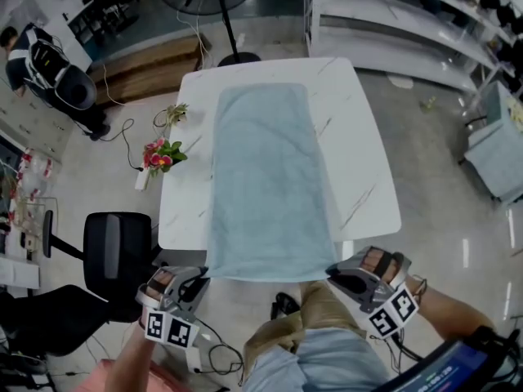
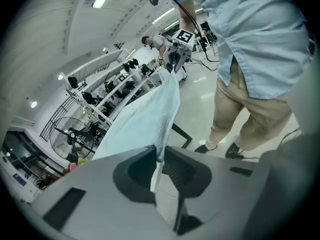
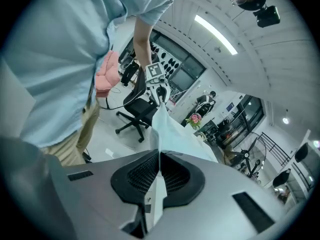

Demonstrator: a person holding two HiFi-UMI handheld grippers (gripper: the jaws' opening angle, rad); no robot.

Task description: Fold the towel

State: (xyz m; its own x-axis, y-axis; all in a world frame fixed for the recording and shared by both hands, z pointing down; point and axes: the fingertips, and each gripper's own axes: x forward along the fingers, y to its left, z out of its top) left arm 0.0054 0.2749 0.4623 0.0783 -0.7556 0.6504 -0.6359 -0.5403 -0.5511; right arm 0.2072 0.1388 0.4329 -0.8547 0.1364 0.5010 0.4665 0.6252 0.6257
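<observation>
A pale blue towel (image 1: pixel 265 178) lies lengthwise on the white table (image 1: pixel 364 162), its near edge hanging just past the table's front. My left gripper (image 1: pixel 198 278) is shut on the towel's near left corner; in the left gripper view the cloth (image 2: pixel 150 114) runs out from between the closed jaws (image 2: pixel 159 156). At the near right corner my right gripper (image 1: pixel 337 273) is shut on the towel, whose thin edge (image 3: pixel 175 134) shows pinched between the pads (image 3: pixel 159 156). The near edge stretches between both grippers. Each gripper view shows the other gripper far off: the right gripper (image 2: pixel 175 54), the left gripper (image 3: pixel 159 86).
A black office chair (image 1: pixel 118 256) stands left of the table, with flowers (image 1: pixel 162 155) on the floor beside it. A fan stand (image 1: pixel 233 23) is beyond the far end. Shelving (image 1: pixel 409 23) runs along the back right. A person (image 1: pixel 49 64) sits at far left. My legs (image 1: pixel 319 333) are below the towel's edge.
</observation>
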